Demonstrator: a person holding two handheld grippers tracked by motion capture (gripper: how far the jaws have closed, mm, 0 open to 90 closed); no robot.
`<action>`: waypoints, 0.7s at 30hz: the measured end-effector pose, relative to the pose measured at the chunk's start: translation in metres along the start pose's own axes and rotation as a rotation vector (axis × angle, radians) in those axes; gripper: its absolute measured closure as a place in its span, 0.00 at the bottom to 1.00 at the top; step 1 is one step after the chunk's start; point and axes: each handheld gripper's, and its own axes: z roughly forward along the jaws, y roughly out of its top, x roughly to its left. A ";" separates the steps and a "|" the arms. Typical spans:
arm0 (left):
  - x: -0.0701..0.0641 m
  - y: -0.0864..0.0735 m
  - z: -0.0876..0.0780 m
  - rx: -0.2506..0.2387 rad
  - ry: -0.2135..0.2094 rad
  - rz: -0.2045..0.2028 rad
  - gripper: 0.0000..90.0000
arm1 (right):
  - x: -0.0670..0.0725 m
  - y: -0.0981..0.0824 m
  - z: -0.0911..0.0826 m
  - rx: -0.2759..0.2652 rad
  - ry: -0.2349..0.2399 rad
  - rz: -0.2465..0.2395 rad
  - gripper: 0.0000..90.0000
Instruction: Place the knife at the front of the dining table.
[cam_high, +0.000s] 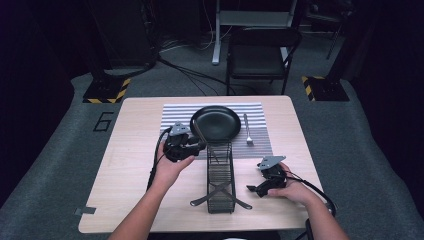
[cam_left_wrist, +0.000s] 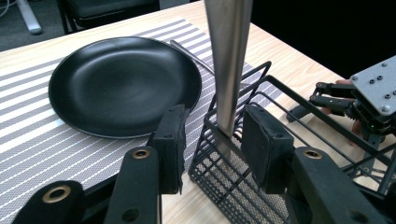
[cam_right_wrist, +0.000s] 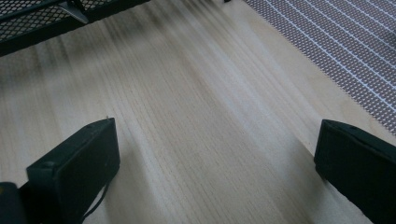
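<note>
The left gripper has a metal utensil, seemingly a knife, between its pads; they stand narrow around the handle, though whether they truly press it I cannot tell. The utensil stands nearly upright, long axis vertical, lower end down in the far end of the wire caddy, which runs lengthwise from the near edge of the table toward the placemat. The right gripper rests wide apart and empty near the right edge, beside the caddy. Beyond the caddy, a black plate sits mid-mat, and a fork lies just right of it, tines toward the person. By my judgement the setting is partly done: plate and fork are placed, while the utensil has yet to leave the caddy and go down on the mat.
</note>
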 end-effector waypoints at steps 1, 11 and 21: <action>0.000 0.000 0.002 0.000 -0.003 0.000 0.68 | 0.000 0.000 0.000 0.000 0.000 0.000 0.00; -0.001 0.000 0.014 -0.007 -0.012 -0.010 0.77 | 0.000 0.000 0.000 0.000 0.000 0.001 0.00; -0.005 0.004 0.020 -0.030 -0.003 0.005 0.87 | 0.000 0.000 0.000 0.000 0.000 0.000 0.00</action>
